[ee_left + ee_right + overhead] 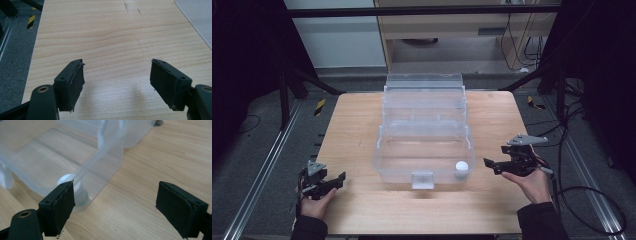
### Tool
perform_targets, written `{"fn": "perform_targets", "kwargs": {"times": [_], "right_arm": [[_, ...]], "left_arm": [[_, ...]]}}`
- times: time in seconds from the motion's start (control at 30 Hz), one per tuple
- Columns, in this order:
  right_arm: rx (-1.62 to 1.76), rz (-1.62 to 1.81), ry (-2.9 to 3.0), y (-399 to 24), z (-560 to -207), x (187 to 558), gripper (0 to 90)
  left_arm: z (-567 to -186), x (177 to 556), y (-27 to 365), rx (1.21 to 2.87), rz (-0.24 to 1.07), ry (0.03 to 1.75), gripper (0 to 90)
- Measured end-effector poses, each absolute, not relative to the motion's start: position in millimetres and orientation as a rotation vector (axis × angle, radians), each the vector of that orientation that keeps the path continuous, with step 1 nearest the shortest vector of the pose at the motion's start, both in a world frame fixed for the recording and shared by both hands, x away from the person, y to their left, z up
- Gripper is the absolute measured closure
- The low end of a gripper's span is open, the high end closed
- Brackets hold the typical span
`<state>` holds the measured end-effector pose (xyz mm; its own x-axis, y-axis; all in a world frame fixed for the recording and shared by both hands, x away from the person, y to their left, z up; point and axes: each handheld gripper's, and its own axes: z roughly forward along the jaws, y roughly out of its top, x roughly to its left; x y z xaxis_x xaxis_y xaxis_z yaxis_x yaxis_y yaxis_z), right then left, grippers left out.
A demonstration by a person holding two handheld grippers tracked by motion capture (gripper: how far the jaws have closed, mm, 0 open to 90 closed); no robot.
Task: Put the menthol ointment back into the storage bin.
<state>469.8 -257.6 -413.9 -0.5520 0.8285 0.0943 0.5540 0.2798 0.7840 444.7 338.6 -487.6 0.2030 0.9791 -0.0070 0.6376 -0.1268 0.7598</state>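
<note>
While both tools gape empty, white ball [461,166] sits round inside clear box [424,127].

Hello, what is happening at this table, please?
A person holds a hand-held gripper in each hand at a wooden table. A white ball lies inside the clear plastic box, in its near right corner. The right hand-held gripper is open beside the box, nothing between its jaws. The left hand-held gripper is open over bare wood.
</note>
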Motion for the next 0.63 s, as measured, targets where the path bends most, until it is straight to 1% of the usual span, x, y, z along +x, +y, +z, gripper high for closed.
{"fn": "perform_targets", "kwargs": {"times": [0.33, 0.43, 0.53, 0.63], "right_arm": [[1.367, 1.125, 2.149, -283, -458, 468, 12.4], [1.396, 1.115, 2.129, -291, -469, 465, 12.4], [1.412, 1.117, 2.113, -295, -472, 464, 12.1], [1.426, 1.109, 2.086, -298, -475, 464, 10.0]], "left_arm": [[-486, 445, 341, 1.825, 0.693, 1.516, 36.7], [-486, 446, 344, 1.818, 0.695, 1.521, 37.5], [-487, 446, 345, 1.814, 0.698, 1.528, 37.0], [-487, 447, 347, 1.812, 0.702, 1.536, 36.2]]}}
